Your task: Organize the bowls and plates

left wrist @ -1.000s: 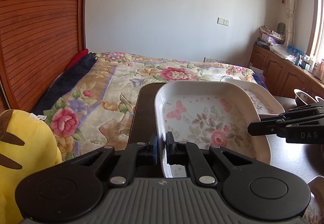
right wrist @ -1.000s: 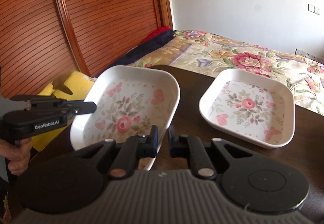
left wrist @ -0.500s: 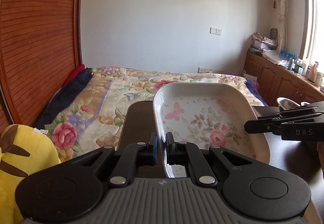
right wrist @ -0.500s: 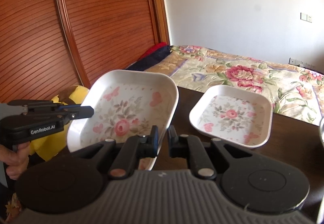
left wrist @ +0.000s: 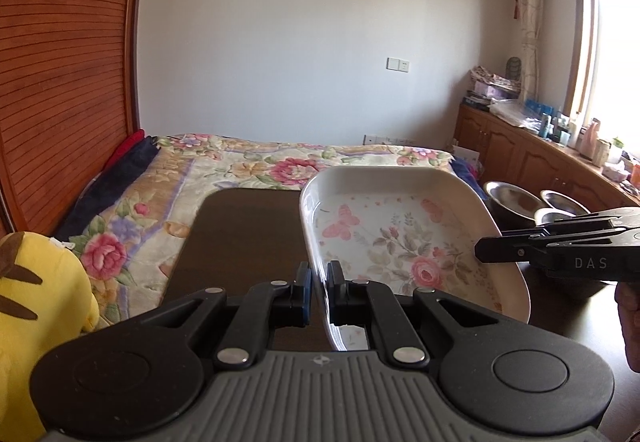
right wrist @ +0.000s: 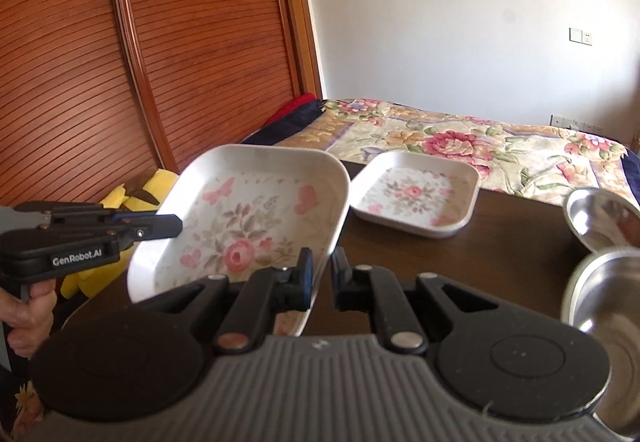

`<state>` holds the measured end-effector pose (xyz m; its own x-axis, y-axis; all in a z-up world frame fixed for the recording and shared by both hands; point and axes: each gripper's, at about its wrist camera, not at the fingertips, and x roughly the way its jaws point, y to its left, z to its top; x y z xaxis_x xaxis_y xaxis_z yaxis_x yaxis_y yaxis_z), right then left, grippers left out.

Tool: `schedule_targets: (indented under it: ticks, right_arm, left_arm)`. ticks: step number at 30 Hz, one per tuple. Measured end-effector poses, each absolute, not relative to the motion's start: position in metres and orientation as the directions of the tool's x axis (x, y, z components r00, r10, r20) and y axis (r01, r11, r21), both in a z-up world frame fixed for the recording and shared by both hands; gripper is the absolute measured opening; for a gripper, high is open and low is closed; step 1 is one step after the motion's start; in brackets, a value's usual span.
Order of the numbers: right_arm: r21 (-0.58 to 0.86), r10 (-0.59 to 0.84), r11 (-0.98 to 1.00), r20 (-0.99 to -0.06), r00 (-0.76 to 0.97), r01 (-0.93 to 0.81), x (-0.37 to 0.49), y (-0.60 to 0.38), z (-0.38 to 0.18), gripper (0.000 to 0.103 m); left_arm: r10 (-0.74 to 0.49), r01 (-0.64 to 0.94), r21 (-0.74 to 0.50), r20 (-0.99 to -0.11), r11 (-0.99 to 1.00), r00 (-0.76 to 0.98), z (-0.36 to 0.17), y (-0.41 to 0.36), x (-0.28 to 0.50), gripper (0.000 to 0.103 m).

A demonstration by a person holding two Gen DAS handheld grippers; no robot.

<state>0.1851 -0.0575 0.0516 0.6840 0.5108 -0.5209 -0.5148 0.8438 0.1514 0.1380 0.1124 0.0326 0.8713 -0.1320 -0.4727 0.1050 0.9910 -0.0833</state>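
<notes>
"GenRobot.AI" reads on the side of the left tool (right wrist: 160, 228); "DAS" on the right tool (left wrist: 486, 252). Both are clenched on opposite rims of the larger floral plate (right wrist: 248, 226), a hand (right wrist: 28, 312) wrapping the left grip — the plate held tilted above the dark tabletop (right wrist: 500, 254). A smaller floral plate (right wrist: 416, 198) lies beyond; steel bowls (right wrist: 600, 222) sit right.

Home bedroom: floral bed (left wrist: 256, 170) (wooden wardrobe (right wrist: 120, 62) alongside)

Both grippers have lifted the floral plate (right wrist: 256, 218) higher.
</notes>
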Motion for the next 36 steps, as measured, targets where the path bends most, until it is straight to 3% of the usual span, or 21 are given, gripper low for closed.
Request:
schedule_targets:
  ticks: [36]
  right_arm:
    - [0.232,0.519,0.849,-0.540,0.663,-0.475,0.118,-0.093,0.015,0.012]
  left_arm:
    - [-0.187,0.144,-0.121,-0.557,0.982,0.809,0.000,0.082,0.084,0.008]
